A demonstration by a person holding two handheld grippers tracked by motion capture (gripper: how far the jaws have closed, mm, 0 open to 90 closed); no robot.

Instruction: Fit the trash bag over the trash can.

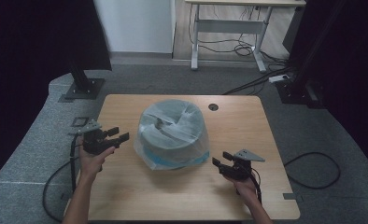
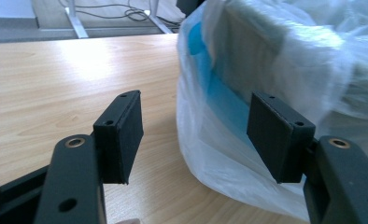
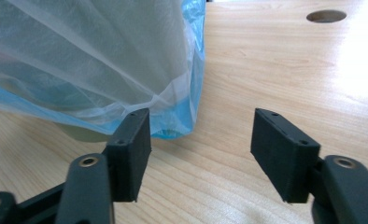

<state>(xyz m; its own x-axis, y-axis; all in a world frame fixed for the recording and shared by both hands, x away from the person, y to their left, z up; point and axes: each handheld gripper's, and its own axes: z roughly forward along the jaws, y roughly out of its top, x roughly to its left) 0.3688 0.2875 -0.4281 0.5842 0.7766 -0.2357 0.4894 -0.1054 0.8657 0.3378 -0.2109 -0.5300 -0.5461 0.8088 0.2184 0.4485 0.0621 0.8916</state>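
Note:
A round grey tub wrapped in a thin white and blue plastic bag (image 1: 173, 133) stands in the middle of the wooden table (image 1: 126, 186). My left gripper (image 1: 118, 135) hovers just left of the bag, open, with nothing between its pads. From the left gripper view the bag (image 2: 275, 60) bulges close ahead on the right, and that gripper (image 2: 196, 140) is open. My right gripper (image 1: 221, 159) sits at the bag's front right, open and empty. Seen from the right gripper (image 3: 196, 149), the bag (image 3: 79, 60) lies ahead to the left, apart from the pads.
A round cable hole (image 1: 213, 107) is set in the table's far side, also the hole (image 3: 326, 16) seen from the right gripper. Beyond the table stand a desk frame (image 1: 229, 28) with loose cables and a black stand base (image 1: 83, 88). Cables trail on the carpet.

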